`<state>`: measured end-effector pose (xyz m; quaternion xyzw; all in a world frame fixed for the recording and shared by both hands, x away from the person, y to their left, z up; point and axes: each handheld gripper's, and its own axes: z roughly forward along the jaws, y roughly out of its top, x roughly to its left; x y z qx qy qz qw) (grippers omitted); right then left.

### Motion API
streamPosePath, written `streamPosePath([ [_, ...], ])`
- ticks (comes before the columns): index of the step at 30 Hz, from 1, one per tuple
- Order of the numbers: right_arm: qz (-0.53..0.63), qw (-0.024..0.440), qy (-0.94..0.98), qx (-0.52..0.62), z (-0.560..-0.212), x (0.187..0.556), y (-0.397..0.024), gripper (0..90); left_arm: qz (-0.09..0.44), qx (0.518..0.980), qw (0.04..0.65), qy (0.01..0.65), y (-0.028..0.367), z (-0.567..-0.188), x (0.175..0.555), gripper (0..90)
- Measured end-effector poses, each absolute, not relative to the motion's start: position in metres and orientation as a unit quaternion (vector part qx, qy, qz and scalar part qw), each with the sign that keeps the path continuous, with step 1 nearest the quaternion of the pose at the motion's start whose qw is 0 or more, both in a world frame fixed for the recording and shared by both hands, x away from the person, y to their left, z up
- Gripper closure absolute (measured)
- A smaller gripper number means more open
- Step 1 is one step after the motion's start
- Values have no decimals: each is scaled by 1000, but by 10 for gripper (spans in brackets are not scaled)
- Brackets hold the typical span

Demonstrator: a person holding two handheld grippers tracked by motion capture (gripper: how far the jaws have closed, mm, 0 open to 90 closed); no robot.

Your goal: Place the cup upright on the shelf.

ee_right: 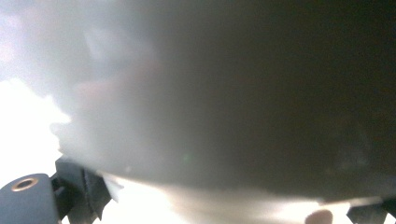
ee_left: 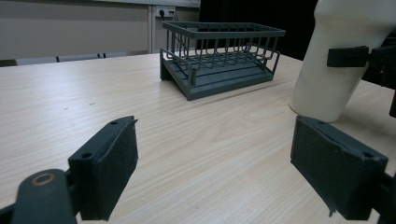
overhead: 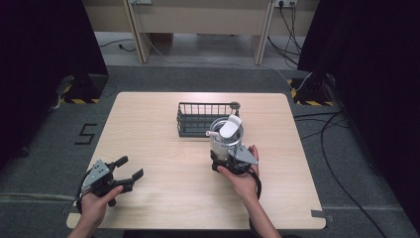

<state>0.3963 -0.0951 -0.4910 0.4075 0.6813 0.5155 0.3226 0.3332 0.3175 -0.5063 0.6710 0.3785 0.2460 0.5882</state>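
We see a light wooden table (overhead: 148,148) on a grey carpet floor (overhead: 44,163). Past the table's far edge a paler strip of floor (overhead: 198,49) runs under a beige desk (overhead: 198,15) with two legs, with sockets (overhead: 285,3) above its right end. Black cables (overhead: 327,129) trail over the carpet off the table's right edge. Black curtains (overhead: 44,39) hang at both sides. Yellow-black tape (overhead: 79,100) marks stand bases near the far corners, and a "5" (overhead: 85,134) is taped on the carpet at left.
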Motion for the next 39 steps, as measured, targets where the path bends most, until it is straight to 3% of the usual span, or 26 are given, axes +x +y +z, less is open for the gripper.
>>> streamPosePath([
  [39,520,318,676,415,-464,411,-95,112,246,669,589,381,319,-506,333,143],
])
